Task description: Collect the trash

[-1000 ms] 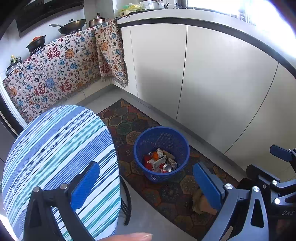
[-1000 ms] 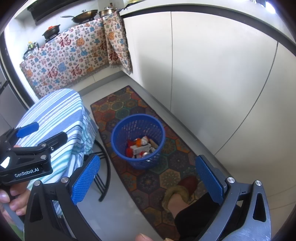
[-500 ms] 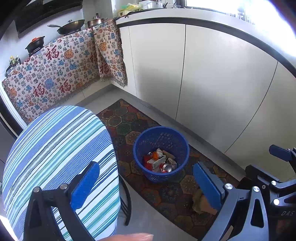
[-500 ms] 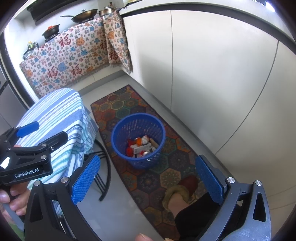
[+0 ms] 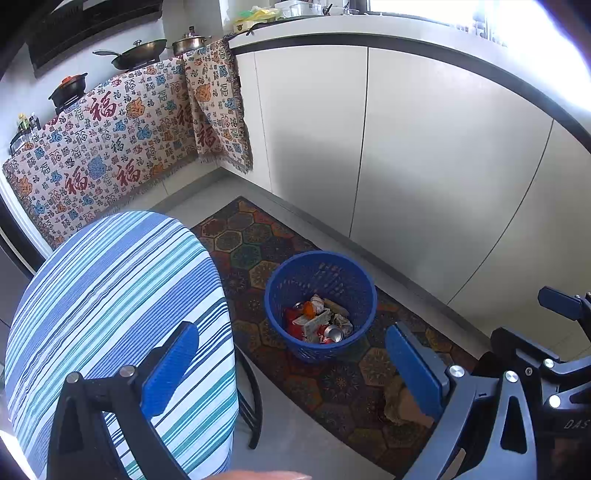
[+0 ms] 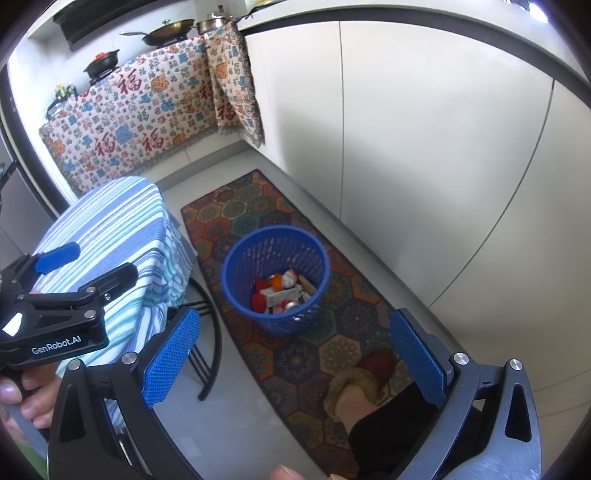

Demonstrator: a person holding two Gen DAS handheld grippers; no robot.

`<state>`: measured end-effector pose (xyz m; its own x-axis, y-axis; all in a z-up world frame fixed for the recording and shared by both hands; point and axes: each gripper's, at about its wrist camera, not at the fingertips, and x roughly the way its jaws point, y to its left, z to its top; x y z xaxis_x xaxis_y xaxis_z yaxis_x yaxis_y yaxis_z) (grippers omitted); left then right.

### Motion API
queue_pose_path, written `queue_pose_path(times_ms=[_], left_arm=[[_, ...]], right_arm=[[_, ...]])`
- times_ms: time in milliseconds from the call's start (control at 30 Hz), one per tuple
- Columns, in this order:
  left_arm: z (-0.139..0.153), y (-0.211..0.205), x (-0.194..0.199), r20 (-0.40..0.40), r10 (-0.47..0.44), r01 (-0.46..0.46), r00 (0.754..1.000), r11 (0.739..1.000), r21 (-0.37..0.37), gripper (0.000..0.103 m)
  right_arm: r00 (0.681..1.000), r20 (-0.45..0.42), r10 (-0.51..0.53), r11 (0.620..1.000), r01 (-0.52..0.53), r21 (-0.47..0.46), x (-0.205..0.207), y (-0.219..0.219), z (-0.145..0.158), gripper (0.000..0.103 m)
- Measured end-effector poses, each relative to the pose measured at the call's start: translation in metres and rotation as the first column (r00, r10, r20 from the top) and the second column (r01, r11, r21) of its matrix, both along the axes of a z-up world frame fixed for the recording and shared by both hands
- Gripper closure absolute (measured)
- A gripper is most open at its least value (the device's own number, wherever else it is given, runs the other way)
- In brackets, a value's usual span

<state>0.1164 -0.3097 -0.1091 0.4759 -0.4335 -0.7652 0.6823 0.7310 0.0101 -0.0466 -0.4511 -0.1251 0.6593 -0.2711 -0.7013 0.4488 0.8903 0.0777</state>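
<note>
both grippers, the left gripper (image 5: 291,369) and the right gripper (image 6: 295,354), are wide open and hold nothing. the trash (image 5: 319,323) lies inside the blue basket (image 5: 284,291) on the rug (image 5: 251,243).

a kitchen corner is seen. plain white cabinet doors (image 5: 424,155) run under a pale worktop (image 5: 388,35) with a dark edge. a patterned cloth (image 5: 110,147) with red characters is draped over the adjoining cabinet fronts; a wok (image 5: 138,53) and a lidded pot (image 5: 188,40) are set above it. the floor (image 6: 236,424) is grey tile, partly covered by a hexagon-patterned rug (image 6: 295,350). a round table is covered by a blue striped cloth (image 5: 110,295). strong daylight is admitted at upper right.
</note>
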Motion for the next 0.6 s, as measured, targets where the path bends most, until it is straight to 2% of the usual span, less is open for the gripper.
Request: queue_pose_path(times_ms=[600], left_arm=[[-0.0050, 0.0081, -0.0062, 0.020, -0.035, 0.035, 0.999, 0.999, 0.015, 0.000]], right_arm=[[1.000, -0.012, -0.023, 1.000, 0.023, 0.015, -0.0014, -0.0083, -0.0026, 0.000]])
